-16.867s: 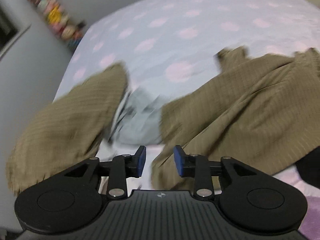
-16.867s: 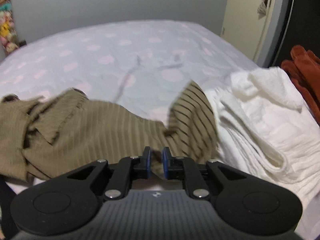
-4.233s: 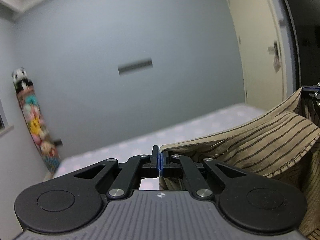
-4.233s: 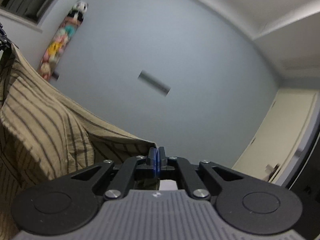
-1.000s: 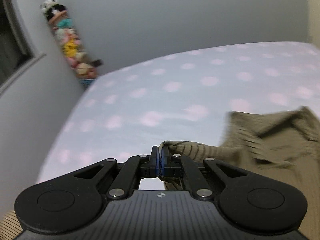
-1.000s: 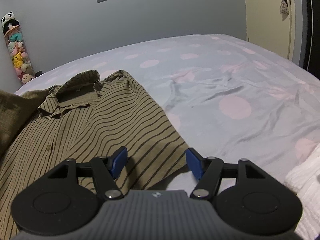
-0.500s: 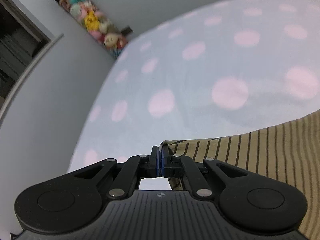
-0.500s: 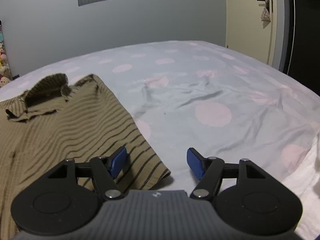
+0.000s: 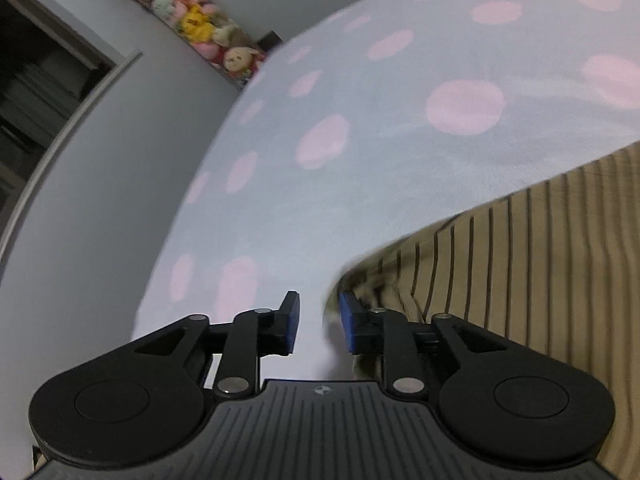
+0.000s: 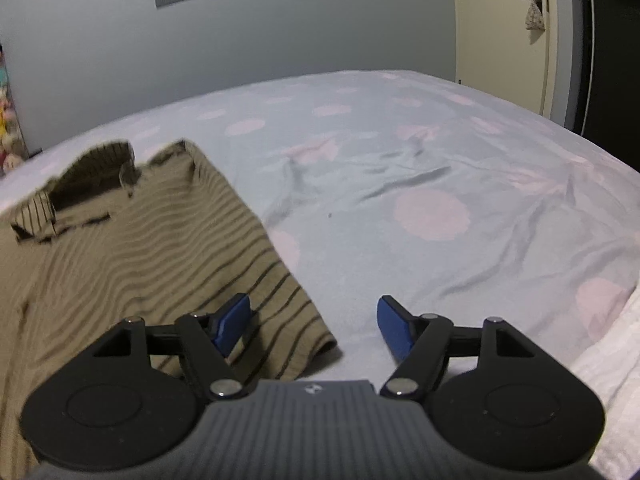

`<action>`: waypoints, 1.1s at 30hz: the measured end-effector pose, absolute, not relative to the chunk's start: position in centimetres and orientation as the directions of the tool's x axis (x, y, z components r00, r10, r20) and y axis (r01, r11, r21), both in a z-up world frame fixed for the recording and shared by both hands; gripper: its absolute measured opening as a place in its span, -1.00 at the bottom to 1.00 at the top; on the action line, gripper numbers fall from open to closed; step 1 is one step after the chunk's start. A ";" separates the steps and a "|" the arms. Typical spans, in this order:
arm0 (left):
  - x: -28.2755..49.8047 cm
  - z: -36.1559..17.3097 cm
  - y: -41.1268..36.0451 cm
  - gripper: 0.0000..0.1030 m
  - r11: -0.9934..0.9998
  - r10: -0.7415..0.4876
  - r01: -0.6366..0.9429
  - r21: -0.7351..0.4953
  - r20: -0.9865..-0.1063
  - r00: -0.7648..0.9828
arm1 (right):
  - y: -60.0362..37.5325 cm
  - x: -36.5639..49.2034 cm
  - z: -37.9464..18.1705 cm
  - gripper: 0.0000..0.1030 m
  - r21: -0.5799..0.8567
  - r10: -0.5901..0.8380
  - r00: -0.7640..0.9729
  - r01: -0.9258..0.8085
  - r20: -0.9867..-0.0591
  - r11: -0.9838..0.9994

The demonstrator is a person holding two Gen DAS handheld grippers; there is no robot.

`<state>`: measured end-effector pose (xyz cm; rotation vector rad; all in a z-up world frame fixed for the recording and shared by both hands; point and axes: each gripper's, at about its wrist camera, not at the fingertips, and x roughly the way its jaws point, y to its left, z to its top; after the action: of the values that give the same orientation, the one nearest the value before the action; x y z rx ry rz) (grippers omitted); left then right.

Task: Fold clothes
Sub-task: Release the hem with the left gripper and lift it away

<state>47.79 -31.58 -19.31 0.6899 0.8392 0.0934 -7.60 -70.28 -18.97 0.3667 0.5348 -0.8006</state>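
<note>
One striped olive shirt [image 10: 132, 248] lies spread on the bed [image 10: 400, 168], which has a pale blue sheet with pink dots. Its collar points toward the far wall, and its hem corner is near the right gripper [image 10: 314, 322]. The jaws of this gripper are spread wide; the left pad hangs over the hem, and nothing is pinched. The left gripper [image 9: 319, 322] has just been opening its jaws; the shirt edge is just beside the right pad, and only sheet shows in the gap. A hanging column of plush toys [image 9: 192, 24] stands by the wall. White folded cloth [image 10: 612, 364] lies at the right edge of the bed.
</note>
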 end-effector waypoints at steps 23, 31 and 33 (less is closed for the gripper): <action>17.8 -15.3 -36.1 -0.25 0.824 -0.150 0.535 0.187 -0.838 0.524 | -72.1 -10.0 -18.0 -0.92 0.370 -0.416 0.658 0.723 -0.628 0.584; 13.4 -18.1 -36.4 -0.25 0.859 -0.167 0.504 0.095 -0.878 0.450 | -66.2 -7.6 -14.3 -0.93 0.263 -0.380 0.798 0.536 -0.468 0.802; 13.0 -18.8 -36.6 -0.25 0.861 -0.160 0.500 0.095 -0.882 0.442 | -64.2 -6.5 -14.1 -0.93 0.213 -0.336 0.827 0.466 -0.450 0.859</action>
<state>12.99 -36.61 -18.79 0.3687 1.0376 -0.4214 -6.46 -64.16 -14.09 0.3241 0.4142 -0.4339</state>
